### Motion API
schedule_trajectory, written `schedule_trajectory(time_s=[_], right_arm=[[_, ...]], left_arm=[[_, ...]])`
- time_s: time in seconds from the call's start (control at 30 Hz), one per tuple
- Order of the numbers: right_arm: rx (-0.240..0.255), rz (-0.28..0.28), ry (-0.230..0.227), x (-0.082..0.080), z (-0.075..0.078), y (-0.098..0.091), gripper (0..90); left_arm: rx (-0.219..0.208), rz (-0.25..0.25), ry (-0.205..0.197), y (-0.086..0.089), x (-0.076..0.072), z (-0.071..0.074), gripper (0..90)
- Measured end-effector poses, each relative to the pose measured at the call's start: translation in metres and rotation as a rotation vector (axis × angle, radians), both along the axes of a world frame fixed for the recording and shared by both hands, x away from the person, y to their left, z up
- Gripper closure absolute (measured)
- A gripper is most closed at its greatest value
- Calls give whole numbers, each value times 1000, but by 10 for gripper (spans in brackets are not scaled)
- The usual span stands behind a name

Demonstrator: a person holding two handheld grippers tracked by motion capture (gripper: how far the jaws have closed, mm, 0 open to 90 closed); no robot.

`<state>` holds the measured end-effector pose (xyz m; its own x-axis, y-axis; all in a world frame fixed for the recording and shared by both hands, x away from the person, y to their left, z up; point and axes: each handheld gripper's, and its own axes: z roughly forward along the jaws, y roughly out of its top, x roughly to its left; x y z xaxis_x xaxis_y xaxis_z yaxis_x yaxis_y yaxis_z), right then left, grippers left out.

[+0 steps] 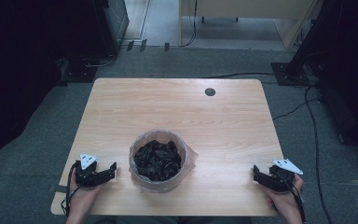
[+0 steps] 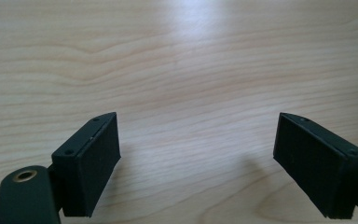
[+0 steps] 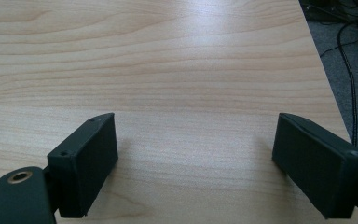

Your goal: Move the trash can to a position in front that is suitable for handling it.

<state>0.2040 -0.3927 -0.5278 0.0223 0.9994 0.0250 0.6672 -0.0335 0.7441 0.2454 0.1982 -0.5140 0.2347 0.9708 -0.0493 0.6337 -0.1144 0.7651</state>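
Resting claws: left claw (image 1: 112,169) and right claw (image 1: 255,171) both spread, empty, on the near worktop (image 1: 177,105) edge
Bin: lined container (image 1: 158,161) of crumpled black material, between them; just right of the left claw, likely nearer it
Beyond: bare wood

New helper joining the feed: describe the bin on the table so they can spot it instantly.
On the light wooden table, look near the front edge, midway between the left gripper and right gripper. The small round bin stands there, lined with a clear bag and holding crumpled black material.
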Motion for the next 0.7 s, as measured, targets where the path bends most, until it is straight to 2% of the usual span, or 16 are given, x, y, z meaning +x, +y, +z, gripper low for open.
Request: schedule_trajectory(time_s=[0.03, 0.07, 0.13, 0.2, 0.33, 0.37, 0.47, 0.5, 0.53, 0.57, 0.63, 0.7], right_arm=[[0, 0, 0, 0, 0, 0, 141], [0, 0, 0, 0, 0, 0, 141], [0, 0, -1, 0, 0, 0, 149], [-2, -8, -5, 0, 0, -1, 167], [0, -28, -15, -1, 1, 0, 224], [-1, -33, -20, -2, 1, -1, 235], [-2, -41, -34, -3, 1, 0, 245], [-15, -34, -62, -5, 3, 2, 255], [-15, -34, -62, -5, 3, 2, 255], [-13, -34, -96, -6, 5, 6, 266], [-8, -31, -128, -7, 9, 9, 282], [-5, -28, -155, -8, 11, 12, 295]], left_arm=[[-29, -4, -16, -5, -2, 5, 142], [-29, -4, -16, -5, -2, 5, 143], [-49, -9, -50, -15, -4, 14, 164], [-61, -16, -75, -21, -5, 19, 228], [-86, -32, -84, -32, -6, 25, 240], [-98, -46, -90, -39, -7, 29, 245], [-98, -60, -91, -45, -7, 31, 257], [-103, -65, -87, -51, -7, 32, 261], [-103, -65, -87, -51, -7, 32, 266], [-104, -65, -88, -57, -7, 33, 281], [-103, -70, -87, -63, -6, 34, 320], [-95, -78, -87, -69, -5, 34, 320]])
